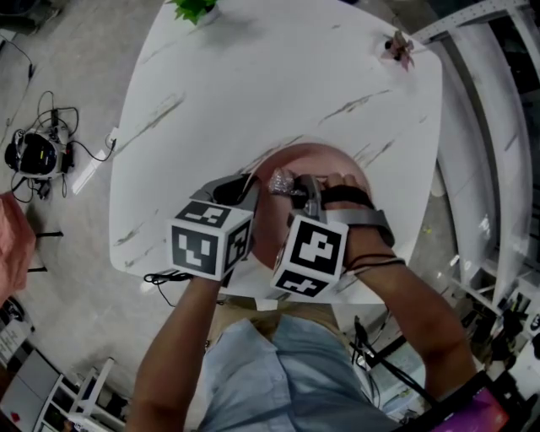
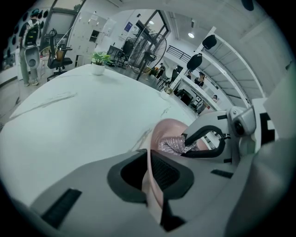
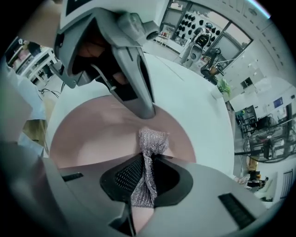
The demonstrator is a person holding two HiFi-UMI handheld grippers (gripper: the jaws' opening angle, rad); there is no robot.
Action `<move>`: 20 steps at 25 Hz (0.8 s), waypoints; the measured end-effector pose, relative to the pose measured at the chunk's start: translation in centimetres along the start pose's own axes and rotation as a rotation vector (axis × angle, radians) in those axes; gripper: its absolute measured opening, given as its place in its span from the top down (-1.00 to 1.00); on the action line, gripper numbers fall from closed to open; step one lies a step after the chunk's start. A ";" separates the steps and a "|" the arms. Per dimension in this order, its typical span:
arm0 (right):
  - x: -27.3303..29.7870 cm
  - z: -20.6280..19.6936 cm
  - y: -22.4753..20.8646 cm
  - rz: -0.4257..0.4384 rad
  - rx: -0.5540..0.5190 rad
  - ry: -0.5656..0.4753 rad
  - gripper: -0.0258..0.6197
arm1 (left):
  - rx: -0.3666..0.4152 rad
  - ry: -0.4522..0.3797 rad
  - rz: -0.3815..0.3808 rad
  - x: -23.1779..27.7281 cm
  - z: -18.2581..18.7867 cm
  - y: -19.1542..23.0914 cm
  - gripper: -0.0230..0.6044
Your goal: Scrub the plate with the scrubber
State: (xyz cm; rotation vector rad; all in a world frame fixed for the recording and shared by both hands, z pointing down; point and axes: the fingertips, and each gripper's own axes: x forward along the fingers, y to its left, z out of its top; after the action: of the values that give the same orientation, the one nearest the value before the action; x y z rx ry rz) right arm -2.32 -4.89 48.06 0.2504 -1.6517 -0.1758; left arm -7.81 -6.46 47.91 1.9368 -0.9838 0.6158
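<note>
Plate [image 1: 314,160] on white marble table [image 1: 278,76]

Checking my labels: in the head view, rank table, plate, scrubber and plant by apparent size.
Largest: table
Then: plate
Last, unranked: scrubber and plant look alike; the frame cuts the plant, and the scrubber is partly hidden.

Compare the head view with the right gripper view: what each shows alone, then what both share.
Only the head view shows the marker cubes on both grippers, the person's right wrist with black bands, and a cabled device on the floor. Only the right gripper view shows the right gripper from within, its jaws shut on the silver scrubber. Both show the scrubber, the pink plate, the white table and the left gripper at the plate's rim.
</note>
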 end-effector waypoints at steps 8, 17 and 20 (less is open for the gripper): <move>-0.9 2.2 3.7 0.030 -0.061 -0.062 0.69 | -0.009 -0.008 0.002 -0.1 0.0 0.1 0.86; -2.3 2.4 8.9 0.095 -0.075 -0.104 0.69 | -0.004 -0.013 0.008 -0.1 0.0 0.2 0.86; -2.6 1.6 9.9 0.108 -0.060 -0.099 0.69 | -0.003 -0.013 0.008 -0.1 0.0 0.3 0.86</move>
State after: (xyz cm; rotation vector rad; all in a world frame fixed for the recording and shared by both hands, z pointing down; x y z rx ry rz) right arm -4.26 5.32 48.00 0.1082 -1.7509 -0.1574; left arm -8.09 -6.46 47.98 1.9371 -1.0011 0.6063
